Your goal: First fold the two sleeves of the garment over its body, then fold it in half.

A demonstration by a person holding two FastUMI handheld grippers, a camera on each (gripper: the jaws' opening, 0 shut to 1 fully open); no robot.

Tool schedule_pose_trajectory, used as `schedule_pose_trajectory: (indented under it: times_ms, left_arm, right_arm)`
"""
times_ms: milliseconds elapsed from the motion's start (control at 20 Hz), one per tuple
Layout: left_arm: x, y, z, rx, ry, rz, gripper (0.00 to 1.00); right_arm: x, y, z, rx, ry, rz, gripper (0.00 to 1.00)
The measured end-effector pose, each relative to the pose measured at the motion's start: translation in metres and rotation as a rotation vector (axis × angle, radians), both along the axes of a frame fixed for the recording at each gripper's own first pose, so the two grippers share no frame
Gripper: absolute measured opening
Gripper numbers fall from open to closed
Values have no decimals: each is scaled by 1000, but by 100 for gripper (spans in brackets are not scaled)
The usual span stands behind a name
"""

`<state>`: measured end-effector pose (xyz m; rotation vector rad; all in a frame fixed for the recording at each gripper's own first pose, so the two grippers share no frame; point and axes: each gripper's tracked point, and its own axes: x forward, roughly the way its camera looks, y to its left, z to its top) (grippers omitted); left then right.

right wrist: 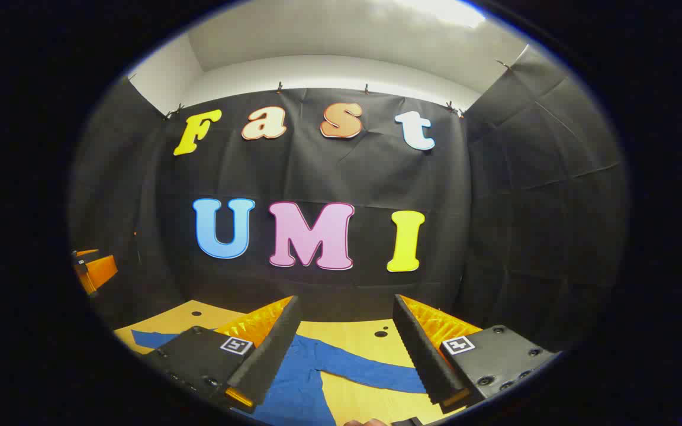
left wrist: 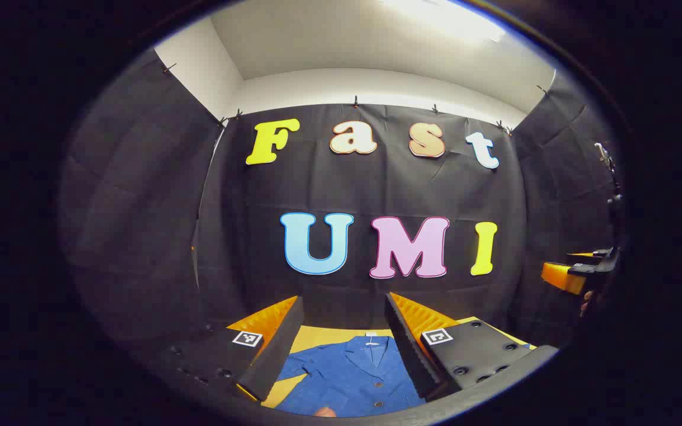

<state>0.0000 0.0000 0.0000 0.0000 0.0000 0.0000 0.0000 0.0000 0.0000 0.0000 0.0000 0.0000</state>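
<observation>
We hold both grippers raised above table (right wrist: 364, 331), nothing grasped. Left gripper (left wrist: 344, 337): jaws spread wide. Right gripper (right wrist: 344, 337): jaws likewise apart. Blue garment (left wrist: 347, 378) lies flat on table below us, collar toward wall, buttons up. Sleeve (right wrist: 370, 364) stretched out sideways, not folded over body. We judge task at start: both sleeve folds and half fold left.

black hand-held gripper (left wrist: 344, 337) bodies, square markers, screws
</observation>
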Motion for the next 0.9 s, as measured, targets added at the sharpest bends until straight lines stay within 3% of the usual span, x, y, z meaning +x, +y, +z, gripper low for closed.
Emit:
schedule_pose_trajectory:
  times_ms: [250, 300, 350, 550, 900]
  left_arm:
    - [17, -26, 6, -51, 9, 2, 80]
    - [21, -33, 7, -38, 13, -2, 80]
    - [25, -38, 13, -19, 7, 1, 80]
    - [40, -58, 26, 18, -24, 3, 81]
    - [48, -87, 6, 23, -2, 30, 80]
  right_arm:
    - [13, -3, 12, -49, -53, 37, 93]
    - [18, -2, 13, -47, -57, 47, 93]
    - [24, -1, 12, -39, -51, 59, 100]
    - [42, -3, 11, -1, -42, 101, 100]
    - [52, -26, -7, -2, -39, 131, 100]
